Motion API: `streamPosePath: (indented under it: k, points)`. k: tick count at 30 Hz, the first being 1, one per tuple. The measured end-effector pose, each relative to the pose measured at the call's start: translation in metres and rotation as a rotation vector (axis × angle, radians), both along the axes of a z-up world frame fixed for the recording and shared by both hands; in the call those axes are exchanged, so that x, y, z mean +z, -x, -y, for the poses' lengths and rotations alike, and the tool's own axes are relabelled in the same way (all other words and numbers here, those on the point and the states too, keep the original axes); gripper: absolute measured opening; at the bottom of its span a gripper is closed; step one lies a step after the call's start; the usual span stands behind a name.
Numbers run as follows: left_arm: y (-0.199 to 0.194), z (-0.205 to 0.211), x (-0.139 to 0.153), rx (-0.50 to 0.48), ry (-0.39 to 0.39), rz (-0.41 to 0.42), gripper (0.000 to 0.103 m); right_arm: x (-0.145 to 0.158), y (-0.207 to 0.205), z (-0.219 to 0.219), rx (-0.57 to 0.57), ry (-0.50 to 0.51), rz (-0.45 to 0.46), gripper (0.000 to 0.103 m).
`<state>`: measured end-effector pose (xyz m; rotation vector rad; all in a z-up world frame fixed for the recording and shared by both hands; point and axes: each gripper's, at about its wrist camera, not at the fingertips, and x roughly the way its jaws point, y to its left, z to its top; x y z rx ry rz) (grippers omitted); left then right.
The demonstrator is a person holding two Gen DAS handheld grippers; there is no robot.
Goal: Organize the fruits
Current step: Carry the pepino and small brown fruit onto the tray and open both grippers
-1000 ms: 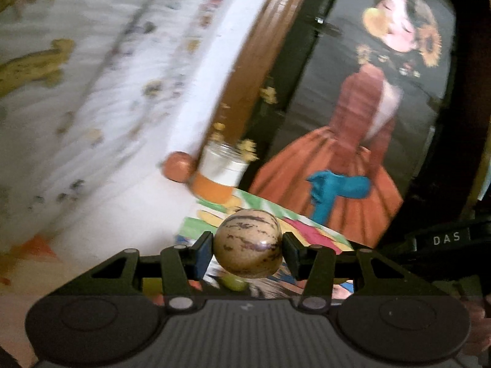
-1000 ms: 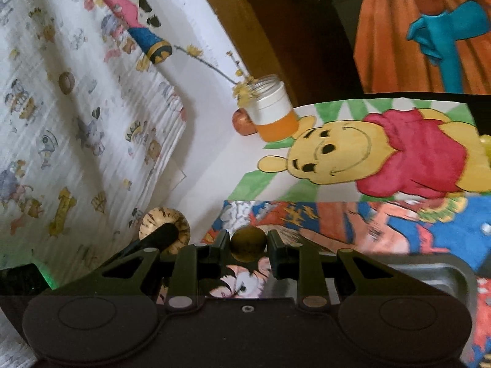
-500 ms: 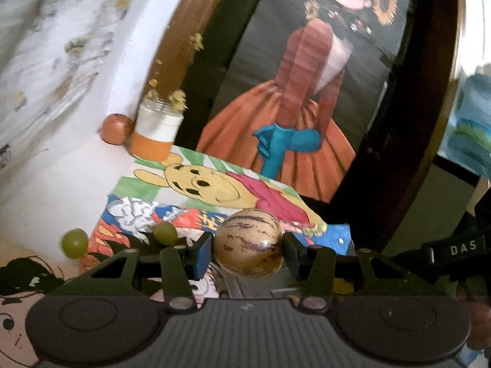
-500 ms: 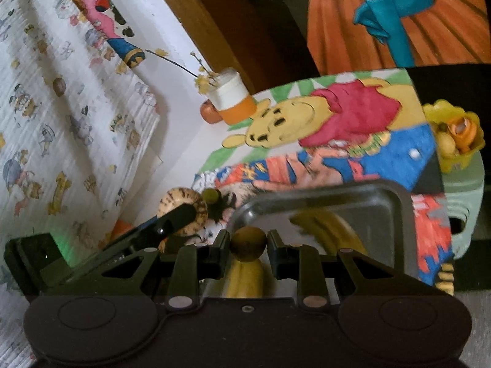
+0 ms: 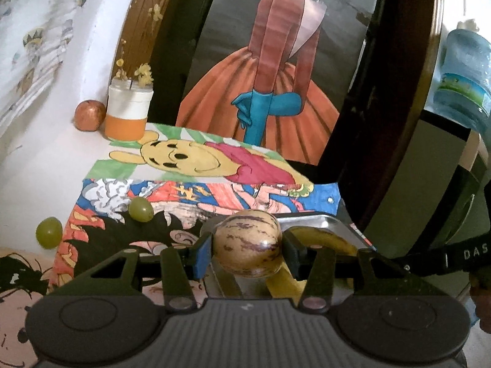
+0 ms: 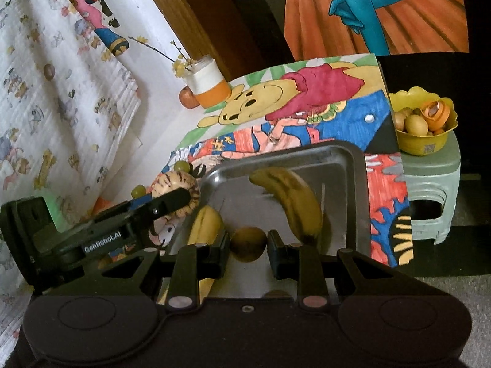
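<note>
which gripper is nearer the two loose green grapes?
Left. The left gripper, shut on the striped fruit, hangs just beside the grapes. The right gripper, with a small brown fruit, sits over the tray, farther off.

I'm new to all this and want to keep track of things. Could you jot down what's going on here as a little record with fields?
left claw: clamped on a round striped fruit, near the tray's edge
right claw: around a small brown fruit, above the tray; a slight gap shows at its right side
metal tray: holds two bananas
loose on mat: two green grapes
far corner: jar with apple beside it
stool: yellow bowl of fruit
</note>
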<state>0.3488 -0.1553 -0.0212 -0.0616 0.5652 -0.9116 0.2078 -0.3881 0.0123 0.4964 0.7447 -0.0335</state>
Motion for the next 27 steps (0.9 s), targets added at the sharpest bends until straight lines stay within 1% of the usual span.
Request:
streamPosePath:
  k: [5, 15, 23, 27]
  points:
    - [-0.002, 0.003, -0.002, -0.003, -0.020, -0.018, 0.054, -0.003, 0.002, -0.002, 0.001, 0.017, -0.004, 0.029]
    - [0.002, 0.006, -0.002, -0.031, -0.043, -0.003, 0.053, -0.005, 0.001, -0.012, 0.017, 0.091, -0.009, 0.029]
    - [0.009, 0.011, -0.002, -0.077, -0.068, 0.016, 0.054, -0.006, 0.002, -0.015, 0.021, 0.127, -0.012, 0.029]
    - [0.008, 0.014, -0.004, -0.080, -0.089, -0.006, 0.055, -0.006, 0.002, -0.018, 0.019, 0.170, -0.011, 0.029]
